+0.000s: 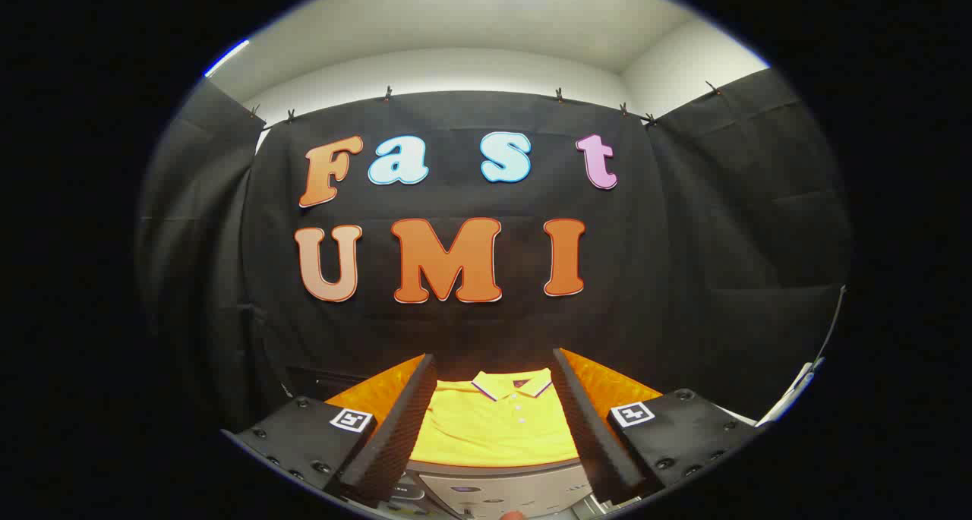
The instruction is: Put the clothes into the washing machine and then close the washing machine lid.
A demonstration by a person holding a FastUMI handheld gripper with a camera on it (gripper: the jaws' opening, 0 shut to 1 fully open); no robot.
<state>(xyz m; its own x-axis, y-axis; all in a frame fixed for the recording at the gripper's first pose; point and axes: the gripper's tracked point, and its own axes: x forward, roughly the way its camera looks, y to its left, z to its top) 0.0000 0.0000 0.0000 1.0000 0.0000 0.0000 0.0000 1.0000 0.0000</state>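
The orange bench (364, 387) carries a folded yellow shirt (493, 429) at its near edge, collar toward the far edge. It lies straight ahead, seen between the fingers (495, 421), spread wide and empty.

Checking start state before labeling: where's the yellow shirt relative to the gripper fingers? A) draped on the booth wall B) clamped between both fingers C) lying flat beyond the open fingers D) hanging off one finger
C: the yellow shirt lies flat, collar up, on the orange surface beyond the gripper, whose fingers stand wide apart and touch nothing.
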